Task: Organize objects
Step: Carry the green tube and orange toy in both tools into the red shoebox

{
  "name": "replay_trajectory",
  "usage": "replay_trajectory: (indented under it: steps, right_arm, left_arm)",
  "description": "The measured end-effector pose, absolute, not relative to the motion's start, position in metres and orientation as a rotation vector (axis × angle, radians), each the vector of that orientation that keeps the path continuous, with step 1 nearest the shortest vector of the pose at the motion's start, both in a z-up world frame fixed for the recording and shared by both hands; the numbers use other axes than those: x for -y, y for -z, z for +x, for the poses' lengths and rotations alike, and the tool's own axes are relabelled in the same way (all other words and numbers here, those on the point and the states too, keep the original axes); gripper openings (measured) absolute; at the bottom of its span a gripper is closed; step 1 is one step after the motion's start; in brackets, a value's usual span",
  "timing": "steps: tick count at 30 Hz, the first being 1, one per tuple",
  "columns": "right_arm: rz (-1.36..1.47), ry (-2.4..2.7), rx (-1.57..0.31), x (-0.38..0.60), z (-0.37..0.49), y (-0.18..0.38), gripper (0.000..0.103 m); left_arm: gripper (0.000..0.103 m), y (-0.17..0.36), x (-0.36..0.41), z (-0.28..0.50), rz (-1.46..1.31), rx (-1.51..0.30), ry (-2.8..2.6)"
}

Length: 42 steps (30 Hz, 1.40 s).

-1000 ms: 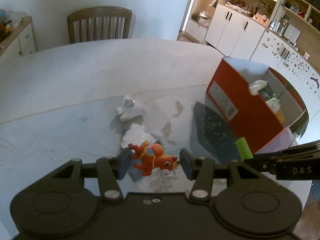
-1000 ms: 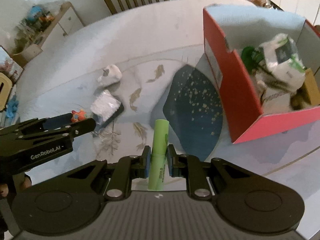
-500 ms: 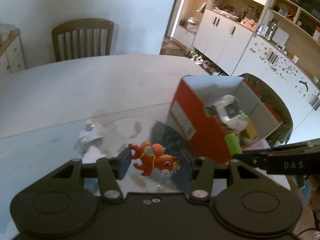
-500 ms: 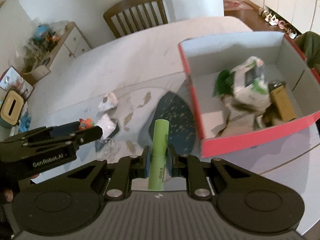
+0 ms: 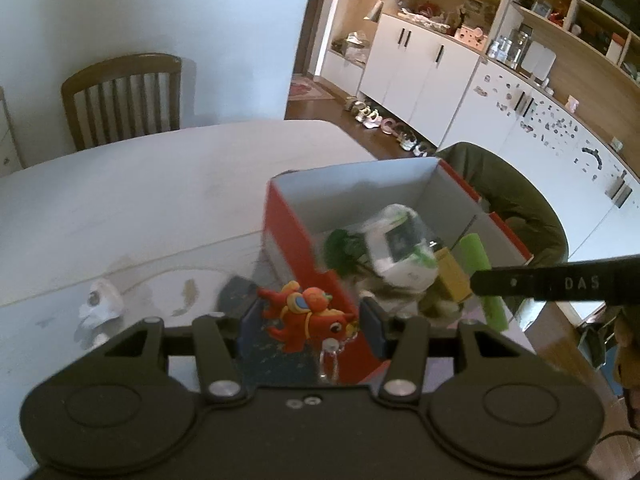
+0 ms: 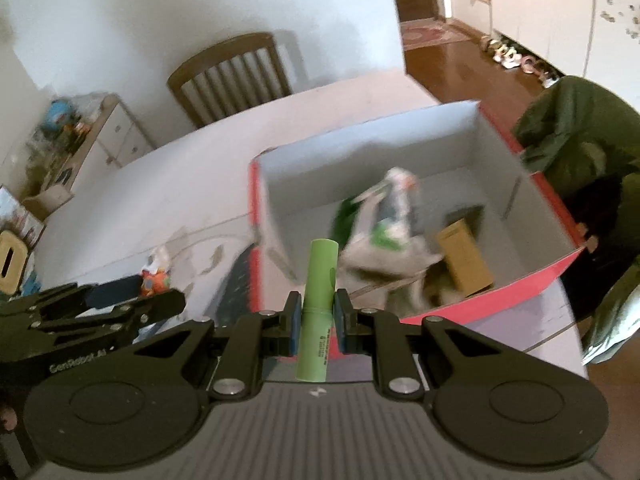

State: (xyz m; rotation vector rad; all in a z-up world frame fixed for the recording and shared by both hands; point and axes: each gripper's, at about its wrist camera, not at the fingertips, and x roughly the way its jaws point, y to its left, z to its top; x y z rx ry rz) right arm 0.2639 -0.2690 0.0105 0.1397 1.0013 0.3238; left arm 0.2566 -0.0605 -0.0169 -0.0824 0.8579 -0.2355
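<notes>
My left gripper (image 5: 308, 320) is shut on a red-orange dragon toy (image 5: 306, 314) with a clear ring hanging below, held in the air near the left wall of the red box (image 5: 294, 236). My right gripper (image 6: 316, 316) is shut on a green cylinder (image 6: 318, 312), held just before the box's near rim (image 6: 480, 300). The green cylinder also shows in the left wrist view (image 5: 480, 276), and the dragon toy in the right wrist view (image 6: 156, 282). The box holds a white-green packet (image 6: 384, 220) and a small brown carton (image 6: 464, 260).
A white crumpled object (image 5: 98, 300) lies on the table at the left. A dark fish-pattern mat (image 6: 240, 284) lies beside the box. A wooden chair (image 5: 120, 96) stands at the table's far side. A green jacket (image 6: 580, 140) hangs right of the box.
Both grippers have risen and moved right toward the red box, carrying the dragon toy and the green cylinder. The box now sits closer and more central in both views.
</notes>
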Motion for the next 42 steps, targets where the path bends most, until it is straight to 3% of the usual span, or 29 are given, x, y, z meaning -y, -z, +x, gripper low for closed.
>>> replay_trajectory:
  steps: [19,42]
  right_arm:
    - [0.147,-0.229,-0.989,0.358,0.34,0.01,0.016]
    - [0.108,-0.313,-1.116,0.33,0.416,0.073,0.016]
  left_arm:
    - [0.052,0.05,0.163,0.312,0.029,-0.963,0.275]
    - [0.052,0.097,0.186,0.341,0.06,-1.108,0.213]
